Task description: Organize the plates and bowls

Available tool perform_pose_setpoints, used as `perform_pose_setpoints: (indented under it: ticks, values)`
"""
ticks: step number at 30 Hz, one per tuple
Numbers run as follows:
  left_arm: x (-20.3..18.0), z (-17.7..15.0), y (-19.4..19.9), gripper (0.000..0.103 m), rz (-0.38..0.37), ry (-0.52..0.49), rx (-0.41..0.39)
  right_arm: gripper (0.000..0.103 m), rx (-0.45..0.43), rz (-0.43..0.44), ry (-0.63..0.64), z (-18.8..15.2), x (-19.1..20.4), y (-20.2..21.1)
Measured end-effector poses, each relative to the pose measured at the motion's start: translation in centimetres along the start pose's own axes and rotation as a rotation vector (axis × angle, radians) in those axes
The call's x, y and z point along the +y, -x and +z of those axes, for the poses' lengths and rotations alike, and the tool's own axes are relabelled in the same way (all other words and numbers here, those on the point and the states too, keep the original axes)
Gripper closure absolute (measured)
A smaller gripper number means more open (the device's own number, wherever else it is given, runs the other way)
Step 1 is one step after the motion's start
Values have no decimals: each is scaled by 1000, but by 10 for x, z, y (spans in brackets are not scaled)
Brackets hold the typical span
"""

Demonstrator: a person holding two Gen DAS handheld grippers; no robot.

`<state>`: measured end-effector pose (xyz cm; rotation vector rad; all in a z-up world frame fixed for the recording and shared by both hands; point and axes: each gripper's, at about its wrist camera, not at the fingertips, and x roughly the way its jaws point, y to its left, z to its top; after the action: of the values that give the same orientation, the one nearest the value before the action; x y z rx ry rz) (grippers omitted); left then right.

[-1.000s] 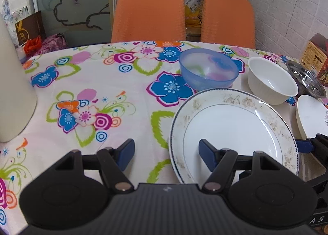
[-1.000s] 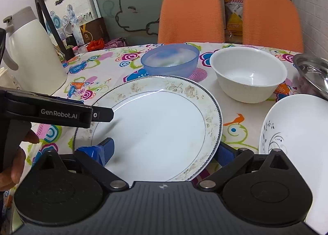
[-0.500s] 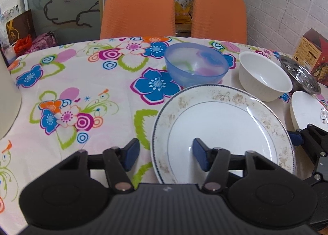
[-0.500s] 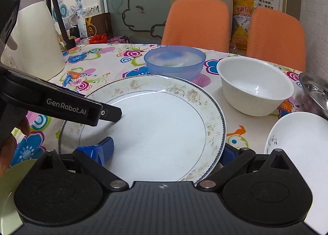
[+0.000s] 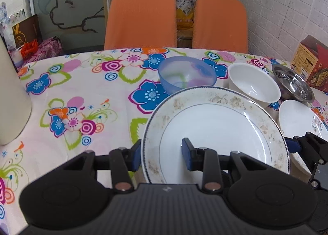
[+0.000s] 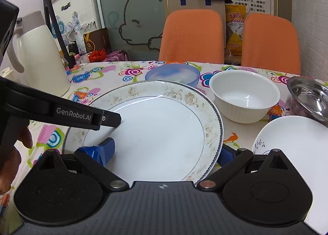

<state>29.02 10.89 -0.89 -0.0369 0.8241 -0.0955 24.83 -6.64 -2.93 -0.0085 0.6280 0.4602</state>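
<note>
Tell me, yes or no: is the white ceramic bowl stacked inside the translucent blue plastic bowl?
No, the white ceramic bowl stands on the floral tablecloth beside the translucent blue plastic bowl.

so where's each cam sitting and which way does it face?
Left wrist: on the left gripper, facing across the floral table to the orange chairs; its jaws straddle the large plate's left rim; right gripper at the right edge.
Right wrist: on the right gripper, same heading; jaws straddle the plate's near-right rim; left gripper and a hand at left.
Shared: plate, blue bowl, white bowl, steel bowl.
</note>
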Motion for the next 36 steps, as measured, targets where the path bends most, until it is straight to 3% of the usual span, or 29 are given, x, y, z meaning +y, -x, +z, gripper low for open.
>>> perform_pose_setpoints:
  ticks: [7,16,25,34,36]
  values:
    - [-9,-23,51,70,2,4,-56,15,-47,5,14,-11,18,51]
    - [-9,-92,104,70,33,36,-51,15,-41,48,-9,-52,46,96]
    - [6,-137,111,69,59,76,-11,15,-1,69,-2,-77,69,98]
    - [17,-141,110,66,-5,118,-38,16,-10,81,-3,-78,65,95]
    - [20,-141,109,61,-24,126,-38,16,-10,87,-25,-76,63,94]
